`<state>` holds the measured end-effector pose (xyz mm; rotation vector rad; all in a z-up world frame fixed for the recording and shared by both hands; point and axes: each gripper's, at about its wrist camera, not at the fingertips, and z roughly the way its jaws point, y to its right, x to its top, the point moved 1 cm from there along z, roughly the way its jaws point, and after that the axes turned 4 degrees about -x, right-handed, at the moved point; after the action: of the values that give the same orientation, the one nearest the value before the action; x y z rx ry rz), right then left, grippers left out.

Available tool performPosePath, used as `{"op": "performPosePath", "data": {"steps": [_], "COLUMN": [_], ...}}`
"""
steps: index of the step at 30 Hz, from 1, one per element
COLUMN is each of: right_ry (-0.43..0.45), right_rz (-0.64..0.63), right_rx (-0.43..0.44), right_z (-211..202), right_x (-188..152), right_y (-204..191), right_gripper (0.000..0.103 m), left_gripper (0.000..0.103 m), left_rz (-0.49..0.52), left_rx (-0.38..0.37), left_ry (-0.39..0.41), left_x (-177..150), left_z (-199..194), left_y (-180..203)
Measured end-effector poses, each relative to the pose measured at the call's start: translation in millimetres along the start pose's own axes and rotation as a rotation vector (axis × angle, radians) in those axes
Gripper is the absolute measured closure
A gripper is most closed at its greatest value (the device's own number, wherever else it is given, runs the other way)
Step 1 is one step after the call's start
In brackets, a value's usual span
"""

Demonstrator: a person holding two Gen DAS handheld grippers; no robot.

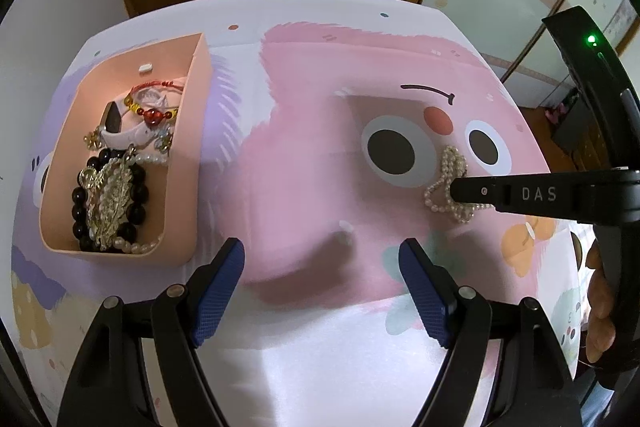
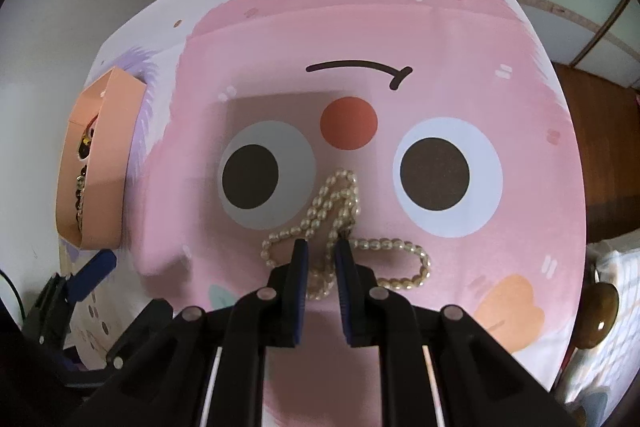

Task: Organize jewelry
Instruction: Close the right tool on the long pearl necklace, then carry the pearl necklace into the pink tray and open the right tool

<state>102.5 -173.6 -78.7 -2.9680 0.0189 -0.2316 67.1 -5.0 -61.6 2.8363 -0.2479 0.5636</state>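
Reading "DAS": right gripper [image 1: 456,191] label

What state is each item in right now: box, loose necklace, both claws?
Open-topped pink box: upright on the tablecloth, holding bracelets, beads and a brooch.
Cream pearl bead necklace: heaped on the tablecloth, one strand between the right claw's fingers.
Right claw: nearly closed around that strand.
Left claw: open, empty.

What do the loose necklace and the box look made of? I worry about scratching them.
Necklace: small cream oval beads with a soft sheen, pearl-like; real or imitation can't be told. Box: peach, matte, thin flat walls with folded corners, likely cardboard, possibly thin plastic.
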Motion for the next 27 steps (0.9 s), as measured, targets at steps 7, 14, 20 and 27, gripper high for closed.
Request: {"op": "performPosePath", "data": {"steps": [7, 14, 20, 27], "right_ry": [-0.018, 0.037, 0.129, 0.237], "right_rz": [-0.021, -0.004, -0.016, -0.043], "right_rx": [-0.019, 0.05, 0.092, 0.13], "right_z": [0, -26, -71, -130], "right_x": [0, -10, -12, -18], "right_y": [-8, -12, -19, -37], "right_gripper": [0.099, 0.099, 0.099, 0.099], "left_gripper": [0.025, 0.025, 0.025, 0.025], "left_rz": [-0.005, -0.018, -0.033, -0.045], "left_rx": [-0.004, 0.008, 0.023, 0.042], "left_ry": [0.017, 0.055, 0.104, 0.155], "left_x": [1, 3, 5, -1], "left_z": [-6, -24, -50, -86], "left_y": [-2, -8, -12, -16]}}
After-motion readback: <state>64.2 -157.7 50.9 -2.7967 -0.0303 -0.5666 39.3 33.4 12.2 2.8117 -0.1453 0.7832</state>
